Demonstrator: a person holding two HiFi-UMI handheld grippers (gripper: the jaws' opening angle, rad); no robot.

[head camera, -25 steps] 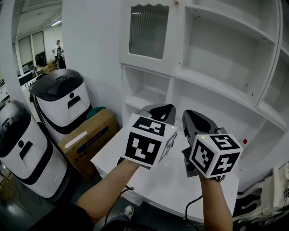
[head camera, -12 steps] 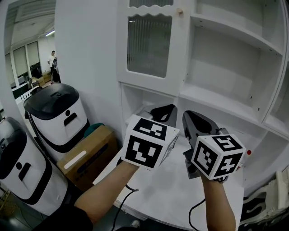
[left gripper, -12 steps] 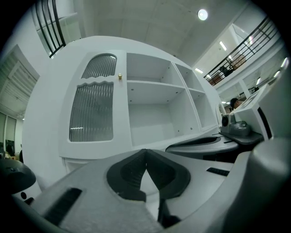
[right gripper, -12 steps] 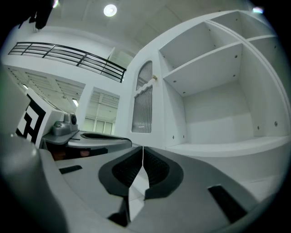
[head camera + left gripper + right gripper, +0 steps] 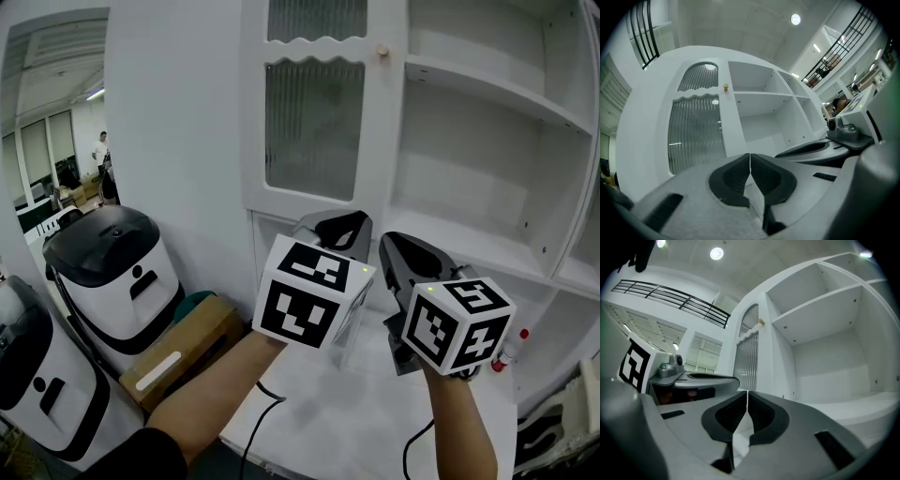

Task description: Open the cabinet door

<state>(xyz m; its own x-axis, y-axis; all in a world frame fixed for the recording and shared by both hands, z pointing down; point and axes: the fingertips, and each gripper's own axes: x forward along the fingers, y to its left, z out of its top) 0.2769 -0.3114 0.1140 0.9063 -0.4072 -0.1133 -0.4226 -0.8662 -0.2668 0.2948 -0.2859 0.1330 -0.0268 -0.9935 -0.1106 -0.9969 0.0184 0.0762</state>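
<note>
My left claw and right claw are both pinched fully together with nothing between them. I hold them side by side in front of the white cabinet, above its white surface. The cabinet door, with ribbed glass, is closed and stands above the claws, touched by neither. Its small round knob sits at the door's upper right edge, beside the open shelves.

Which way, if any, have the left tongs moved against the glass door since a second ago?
Yes, upward. The left tongs were far below the glass door; now their tips sit just under its bottom edge.
</note>
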